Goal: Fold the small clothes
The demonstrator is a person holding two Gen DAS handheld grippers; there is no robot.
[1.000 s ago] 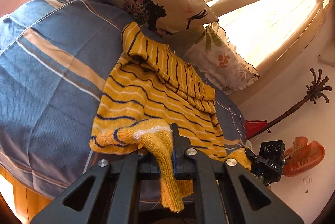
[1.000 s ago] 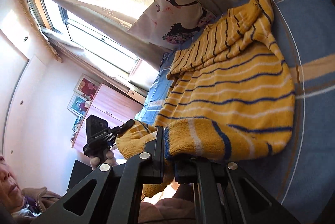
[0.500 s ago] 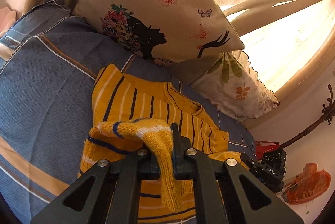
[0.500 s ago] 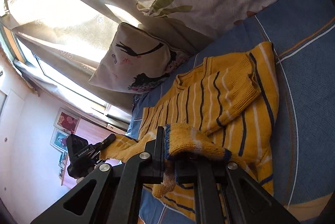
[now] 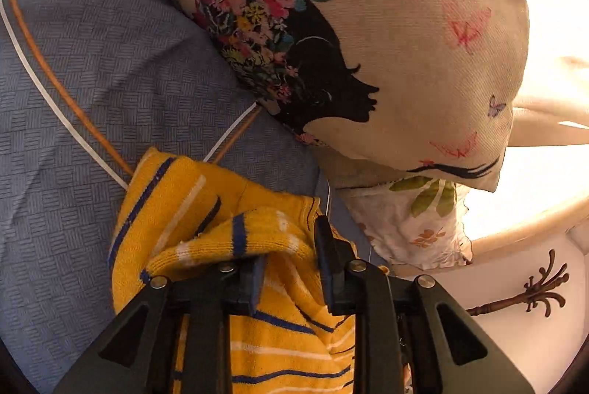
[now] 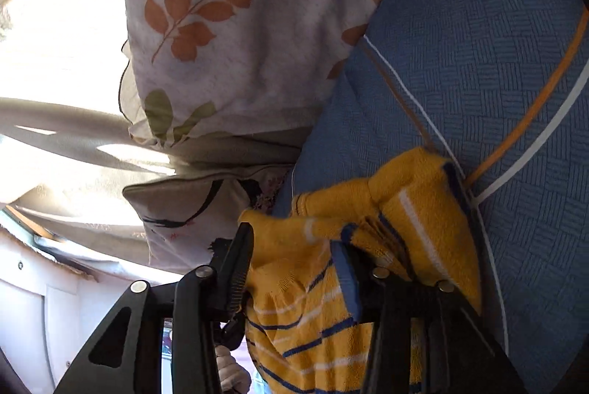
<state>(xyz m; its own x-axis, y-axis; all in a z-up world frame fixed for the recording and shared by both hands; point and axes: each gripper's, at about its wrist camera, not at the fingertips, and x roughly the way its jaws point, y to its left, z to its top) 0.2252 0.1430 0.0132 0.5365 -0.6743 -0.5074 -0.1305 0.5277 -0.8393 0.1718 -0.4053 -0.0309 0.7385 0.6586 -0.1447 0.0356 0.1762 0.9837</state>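
We work over a yellow striped sweater (image 5: 279, 339) that fills the bottom centre of both wrist views, bunched on a blue woven bedspread (image 5: 92, 81) with thin white and orange lines. In the left wrist view, our left gripper (image 5: 291, 269) stands with its fingers spread apart; the knit hem drapes over the left finger (image 5: 254, 280) and sags through the gap, touching cloth but not pinched. In the right wrist view, our right gripper (image 6: 294, 269) is likewise parted, the hem lying across the blue-padded finger (image 6: 346, 280) at centre right, with folded knit heaped against it toward the right of the frame. At the upper centre of the left view a cream cushion (image 5: 386, 26) carries a printed black silhouette of a woman's profile with flowers and butterflies; no writing can be read on it. A white pillow with orange leaves (image 6: 228, 26) fills the upper centre of the right view. A dark branched coat rack (image 5: 530, 294) shows at the lower right of the left view.
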